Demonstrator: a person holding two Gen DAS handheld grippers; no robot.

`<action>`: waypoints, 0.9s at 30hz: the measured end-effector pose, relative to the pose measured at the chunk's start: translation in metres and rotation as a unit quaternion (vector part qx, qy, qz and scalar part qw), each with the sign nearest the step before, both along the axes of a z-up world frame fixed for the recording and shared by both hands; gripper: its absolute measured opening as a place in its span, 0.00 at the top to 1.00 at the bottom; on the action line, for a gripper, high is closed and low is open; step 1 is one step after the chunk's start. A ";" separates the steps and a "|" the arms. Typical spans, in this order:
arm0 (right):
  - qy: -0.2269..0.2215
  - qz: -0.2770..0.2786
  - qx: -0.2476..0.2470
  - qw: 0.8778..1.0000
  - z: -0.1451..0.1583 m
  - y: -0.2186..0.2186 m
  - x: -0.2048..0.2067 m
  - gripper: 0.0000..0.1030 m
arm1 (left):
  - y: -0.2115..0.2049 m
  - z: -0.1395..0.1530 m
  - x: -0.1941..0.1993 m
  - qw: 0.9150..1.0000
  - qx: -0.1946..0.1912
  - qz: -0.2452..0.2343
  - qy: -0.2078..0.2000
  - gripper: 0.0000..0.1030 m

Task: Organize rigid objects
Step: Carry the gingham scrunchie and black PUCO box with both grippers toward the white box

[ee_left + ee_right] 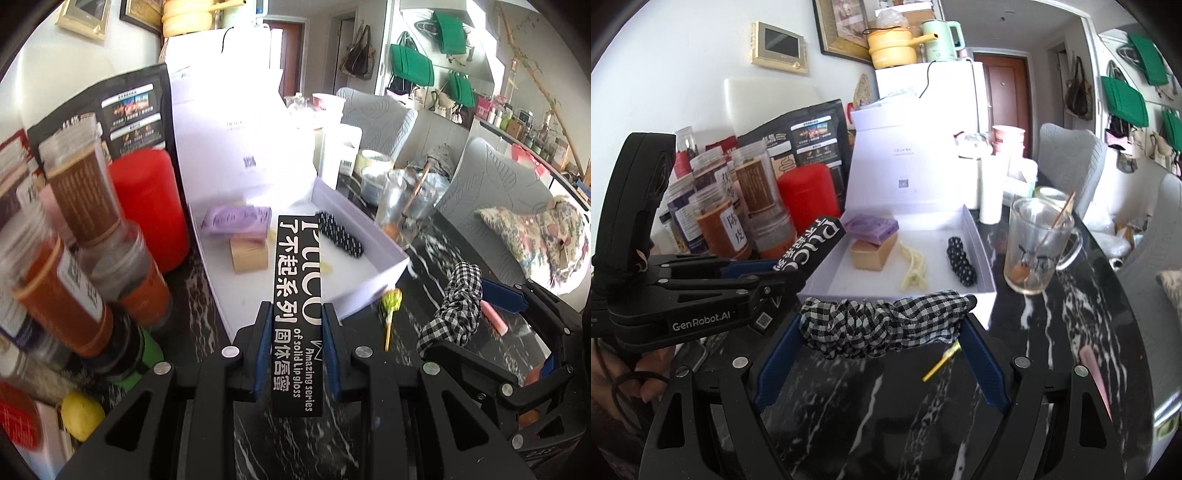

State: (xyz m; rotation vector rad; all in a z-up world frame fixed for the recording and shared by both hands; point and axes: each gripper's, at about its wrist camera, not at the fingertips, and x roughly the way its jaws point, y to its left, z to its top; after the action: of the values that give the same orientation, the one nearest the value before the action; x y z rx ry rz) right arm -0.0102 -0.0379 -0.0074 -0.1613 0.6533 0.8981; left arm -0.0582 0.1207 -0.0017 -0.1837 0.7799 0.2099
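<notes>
The long black printed lip-gloss carton [298, 314], pinched in the left gripper [298, 345] jaws, is aimed lengthwise at the open white box [369, 266] ahead; right gripper [881, 350] jaws are spread, gripping a checked scrunchie [882, 325].

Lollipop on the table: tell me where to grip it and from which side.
Grip the thin yellow stick, not the wrapped green head. The lollipop lies flat on the dark table, just outside the white box's front corner, head toward the box and stick pointing back at the camera. Come from above, jaws straddling the stick crosswise. Both grippers are full now.

Glass mug [1039, 245] with stick, red canister [809, 197], spice jars [79, 192], green bags [412, 64]
</notes>
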 end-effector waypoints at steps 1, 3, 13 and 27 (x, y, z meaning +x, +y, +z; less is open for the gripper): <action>-0.004 0.001 0.001 1.000 0.003 0.001 0.003 0.17 | 0.001 0.003 0.003 1.000 0.001 0.000 -0.003 0.76; -0.009 0.002 0.002 1.000 0.010 0.004 0.009 0.17 | 0.004 0.007 0.009 1.000 0.003 0.000 -0.009 0.76; -0.039 -0.001 0.004 0.999 0.033 0.021 0.042 0.17 | 0.020 0.019 0.044 1.000 0.003 -0.003 -0.024 0.76; -0.076 -0.021 -0.002 0.997 0.055 0.055 0.090 0.17 | 0.045 0.029 0.099 0.999 0.020 0.007 -0.047 0.76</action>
State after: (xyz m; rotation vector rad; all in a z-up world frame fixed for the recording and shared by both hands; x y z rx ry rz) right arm 0.0793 0.0173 0.0472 -0.2168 0.5144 0.8351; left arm 0.0407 0.1658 0.0273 -0.1606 0.6812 0.2284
